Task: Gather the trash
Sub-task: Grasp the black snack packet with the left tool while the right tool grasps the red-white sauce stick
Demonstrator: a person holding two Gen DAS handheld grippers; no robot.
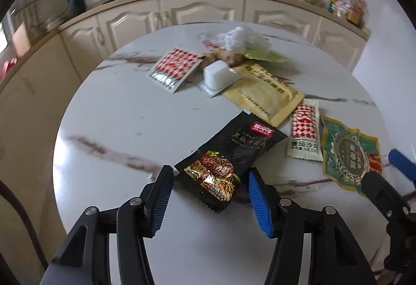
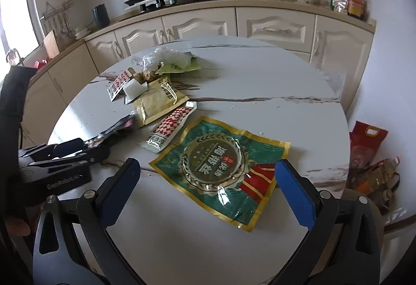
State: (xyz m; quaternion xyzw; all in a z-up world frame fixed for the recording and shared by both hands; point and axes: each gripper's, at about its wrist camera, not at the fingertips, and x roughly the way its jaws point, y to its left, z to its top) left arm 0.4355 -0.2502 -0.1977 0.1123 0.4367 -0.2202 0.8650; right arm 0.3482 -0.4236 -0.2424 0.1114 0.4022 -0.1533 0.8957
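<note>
A black sauce packet (image 1: 228, 163) lies on the round marble table (image 1: 117, 124), its near end between the left gripper (image 1: 208, 186)'s parted jaws — pads not touching it. Just beside lies a green-and-gold wrapper (image 2: 223, 170), framed by the right gripper (image 2: 208, 181)'s wide-open jaws — a ketchup sachet (image 2: 171, 126) and a yellow pouch (image 2: 158, 100) crowd behind.

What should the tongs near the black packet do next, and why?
Probably squeeze shut. The left tongs already sit either side of the black sauce packet on the table, but their blue pads do not seem to press it yet. Once it is pinched, they can lift it away as trash.
</note>
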